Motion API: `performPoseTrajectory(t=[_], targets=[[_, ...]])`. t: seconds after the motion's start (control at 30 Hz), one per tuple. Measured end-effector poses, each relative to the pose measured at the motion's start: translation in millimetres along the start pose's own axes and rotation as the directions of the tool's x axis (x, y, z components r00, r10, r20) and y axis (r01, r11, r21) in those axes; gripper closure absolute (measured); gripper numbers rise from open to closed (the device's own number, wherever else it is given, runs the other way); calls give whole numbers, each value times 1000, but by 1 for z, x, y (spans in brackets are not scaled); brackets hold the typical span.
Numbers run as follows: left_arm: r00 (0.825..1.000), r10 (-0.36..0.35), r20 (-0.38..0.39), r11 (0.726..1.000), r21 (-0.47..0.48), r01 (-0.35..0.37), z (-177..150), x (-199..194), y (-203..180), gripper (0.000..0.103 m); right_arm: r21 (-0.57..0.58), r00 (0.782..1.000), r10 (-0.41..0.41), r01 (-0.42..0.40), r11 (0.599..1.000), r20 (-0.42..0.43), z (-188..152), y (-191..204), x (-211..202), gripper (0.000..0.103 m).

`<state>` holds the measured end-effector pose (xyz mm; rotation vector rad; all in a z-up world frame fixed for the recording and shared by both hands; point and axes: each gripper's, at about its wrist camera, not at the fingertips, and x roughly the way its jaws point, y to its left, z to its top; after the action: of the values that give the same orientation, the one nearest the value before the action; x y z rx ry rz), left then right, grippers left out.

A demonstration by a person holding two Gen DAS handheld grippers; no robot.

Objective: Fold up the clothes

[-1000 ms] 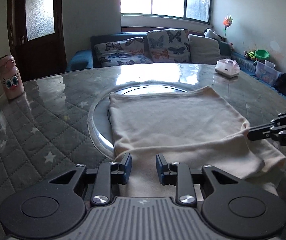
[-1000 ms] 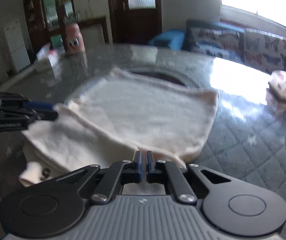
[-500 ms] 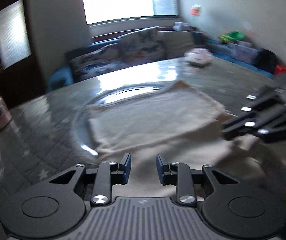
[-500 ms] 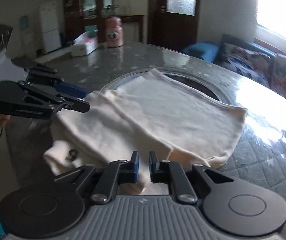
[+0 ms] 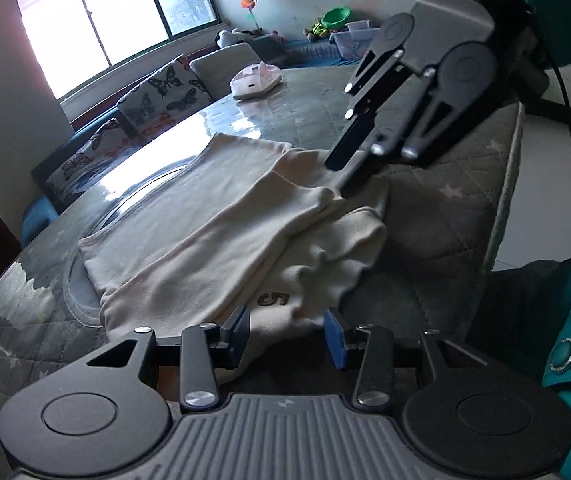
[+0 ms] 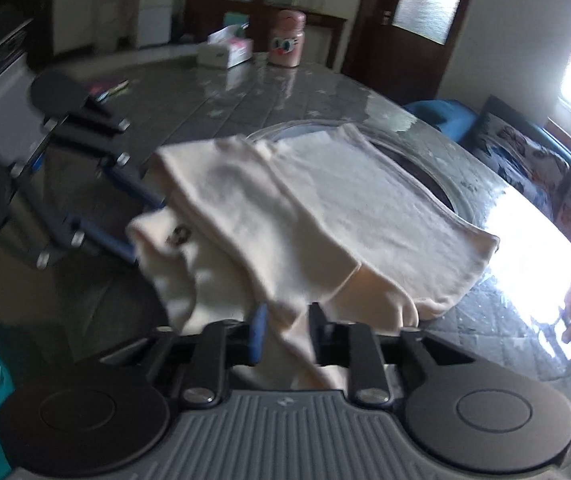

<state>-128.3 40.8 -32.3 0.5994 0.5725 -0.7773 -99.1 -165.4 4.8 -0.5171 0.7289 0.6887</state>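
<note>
- Cream knit garment (image 5: 221, 232) lies part-folded on the quilted table (image 5: 437, 216); your left gripper (image 5: 287, 334) is spread wide astride its near hem; not clamped.
- Right gripper (image 6: 285, 334) has jaws parted, a fold between them; grip uncertain.
- Long axis runs from you toward the window (image 5: 125, 20); both tongs sit at the near end.
</note>
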Motion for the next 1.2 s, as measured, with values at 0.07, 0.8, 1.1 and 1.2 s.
performPoseTrajectory(t=[0.07,0.8,1.1,1.2], targets=[[1000,-12,10,1000,8,12,-3,-3,0,59,-72,1000,-3,2,997,-7,-6,8,-7,59],[991,11,133,968,-249,23,31,9,63,94,-272,990,-49,83,959,131,-7,35,24,64],[994,50,101,987,-155,-34,9,-4,43,53,40,989,132,-135,990,69,15,-22,23,91],[995,64,76,993,-100,-56,2,-2,32,48,101,985,160,-166,981,71,18,-32,22,91]])
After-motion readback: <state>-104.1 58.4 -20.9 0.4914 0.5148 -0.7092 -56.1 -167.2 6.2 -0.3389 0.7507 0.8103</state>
